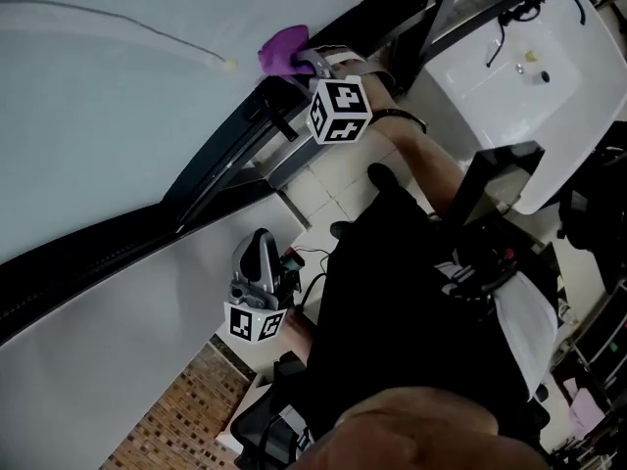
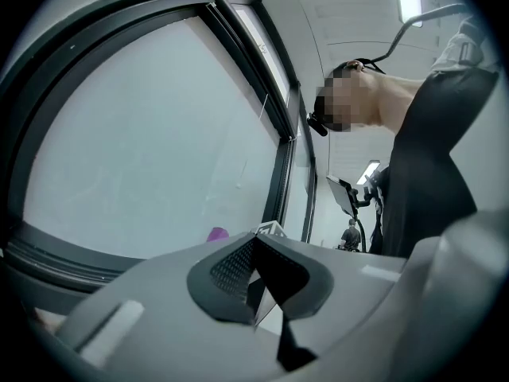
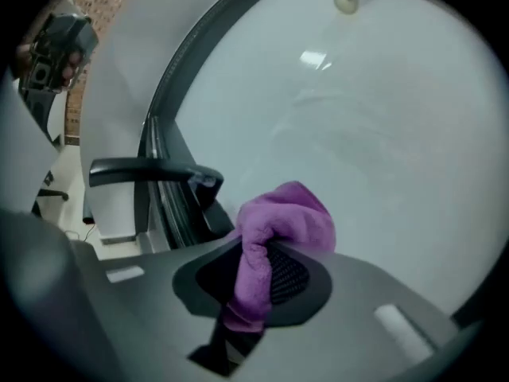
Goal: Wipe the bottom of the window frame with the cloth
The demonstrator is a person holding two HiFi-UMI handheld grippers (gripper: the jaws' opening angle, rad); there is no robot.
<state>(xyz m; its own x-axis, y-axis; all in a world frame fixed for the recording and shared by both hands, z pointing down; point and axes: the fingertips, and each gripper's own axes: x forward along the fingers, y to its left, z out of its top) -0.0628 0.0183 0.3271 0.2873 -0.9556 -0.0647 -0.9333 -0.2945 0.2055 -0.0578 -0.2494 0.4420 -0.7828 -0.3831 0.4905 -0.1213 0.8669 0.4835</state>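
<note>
A purple cloth [image 1: 284,49] is pressed against the dark window frame [image 1: 225,155] where it meets the frosted glass. My right gripper [image 1: 304,65] is shut on it. In the right gripper view the cloth [image 3: 278,229] bunches out of the closed right gripper [image 3: 254,285], beside the frame [image 3: 159,197] and a black window handle [image 3: 151,169]. My left gripper [image 1: 257,272] hangs lower, away from the frame, shut with nothing in it. From the left gripper [image 2: 258,281] a bit of the cloth [image 2: 217,234] shows far off at the frame's lower rail [image 2: 56,257].
A thin cord with a small knob [image 1: 227,64] lies across the glass above the cloth. A white basin [image 1: 529,76] stands at the upper right. The person's dark clothing [image 1: 411,321] fills the lower middle. Brick-patterned floor [image 1: 186,409] shows at the bottom left.
</note>
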